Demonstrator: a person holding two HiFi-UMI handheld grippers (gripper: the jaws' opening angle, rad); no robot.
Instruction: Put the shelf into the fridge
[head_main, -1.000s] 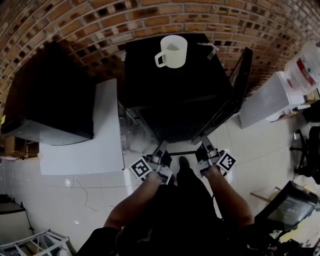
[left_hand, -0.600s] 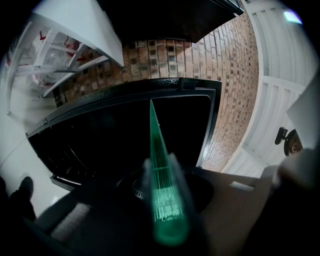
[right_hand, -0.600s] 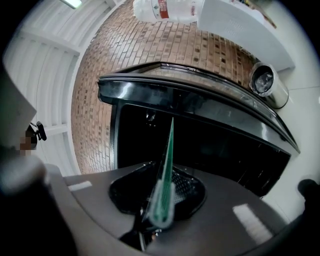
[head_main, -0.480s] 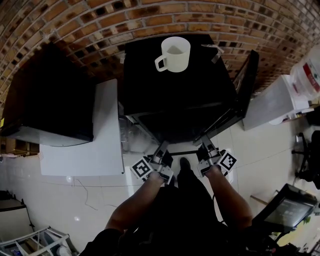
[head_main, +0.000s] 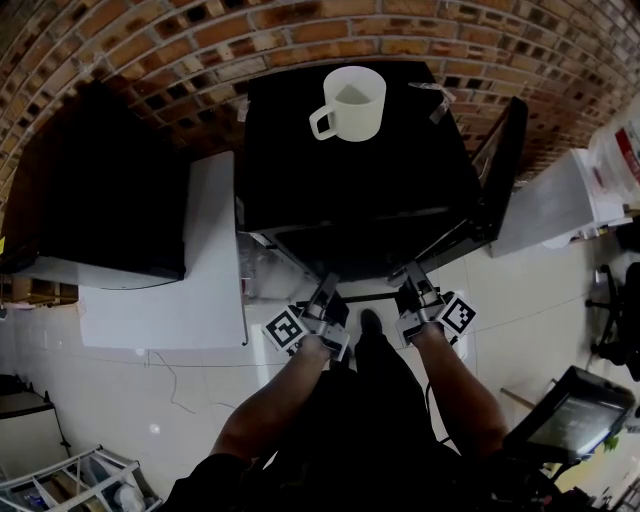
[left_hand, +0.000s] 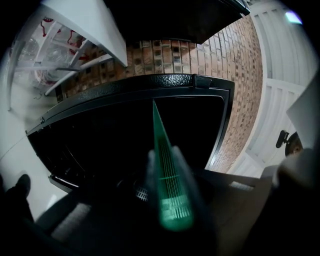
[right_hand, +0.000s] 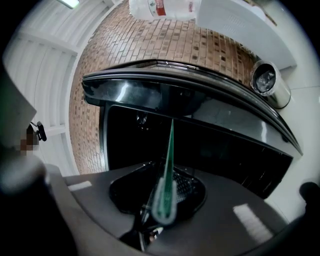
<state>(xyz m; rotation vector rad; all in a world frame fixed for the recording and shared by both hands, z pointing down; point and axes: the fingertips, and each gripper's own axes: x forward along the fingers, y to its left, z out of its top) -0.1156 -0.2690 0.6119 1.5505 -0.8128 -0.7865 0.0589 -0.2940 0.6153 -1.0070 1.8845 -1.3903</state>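
At lower centre of the head view, shelf (head_main: 368, 298) sits just in front of the fridge (head_main: 350, 170) mouth, spanning side to side between both grippers. Left gripper (head_main: 327, 292) fingers are clamped tight on its left edge. Right gripper (head_main: 410, 280) fingers have just opened a shade, but the right edge is between them and gripped. Glass reads edge-on in both gripper views, a thin green line aimed into the dark cavity. Long axis looks crosswise; leading edge faces the opening. Hands equally near. Door (head_main: 497, 150) open at right. Likely next: straight level push.
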